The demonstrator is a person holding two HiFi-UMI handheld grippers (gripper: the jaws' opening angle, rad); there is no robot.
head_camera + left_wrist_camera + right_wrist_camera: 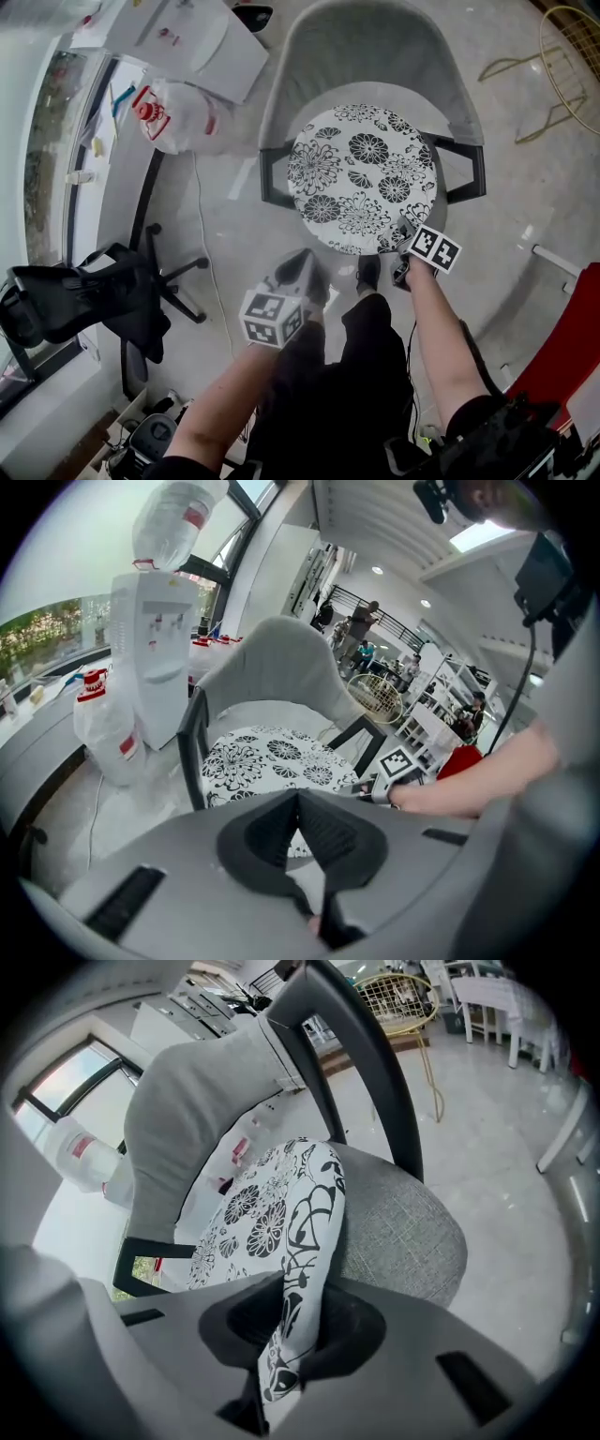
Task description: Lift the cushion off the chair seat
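Observation:
A round white cushion with black flower print (361, 178) (272, 761) (272, 1213) lies on the grey seat (403, 1232) of a grey armchair (366, 47) with black arms. My right gripper (403, 246) (298, 1288) is at the cushion's near right rim, shut on it, and the pinched edge stands up between the jaws. My left gripper (302, 267) (300, 797) hangs just short of the cushion's near left rim. Its jaws meet at the tips with nothing between them. In the left gripper view the right gripper (370, 785) and its marker cube show at the cushion's edge.
A white water dispenser (155, 649) with a bottle on top and a plastic bag (178, 117) stand left of the armchair. A black office chair (103, 291) is at the near left, a red chair (562, 347) at the near right, a gold wire chair (562, 56) far right.

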